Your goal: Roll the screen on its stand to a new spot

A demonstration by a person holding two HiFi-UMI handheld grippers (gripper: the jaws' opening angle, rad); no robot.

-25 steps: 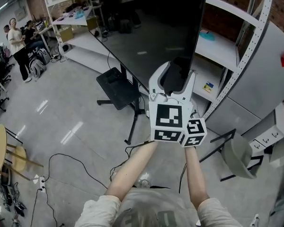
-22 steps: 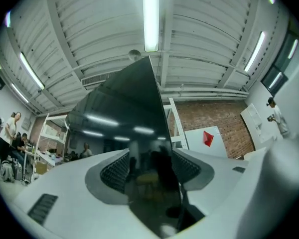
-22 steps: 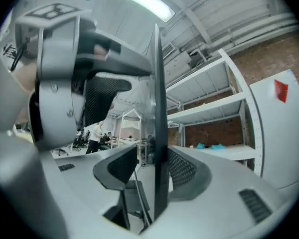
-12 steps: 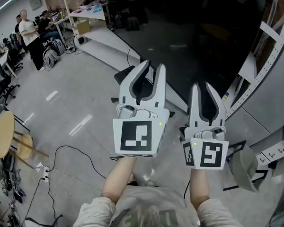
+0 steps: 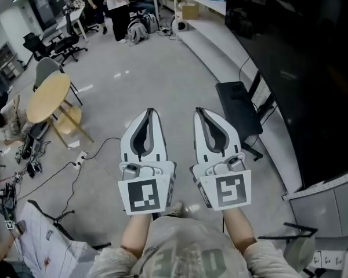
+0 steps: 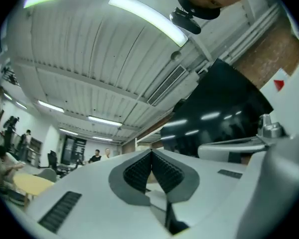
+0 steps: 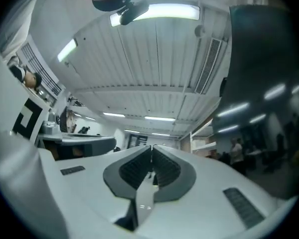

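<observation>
- Both grippers have pulled back from the screen's edge since a second ago and now sit side by side in front of the person.
- left gripper [image 5: 151, 113]: jaws have just been closing, now clenched, nothing between them.
- right gripper [image 5: 200, 112]: same, pads together, empty.
- screen [image 5: 301, 62] on its stand [image 5: 239, 106]: off to the right, apart from both grippers.
- round wooden table [image 5: 49, 96] further left; people [image 5: 117, 2] at the far desks.

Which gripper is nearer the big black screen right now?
Right. The right gripper is held clear of the screen, to its left in the head view; the left gripper is farther left again. Both have just closed, empty.
</observation>
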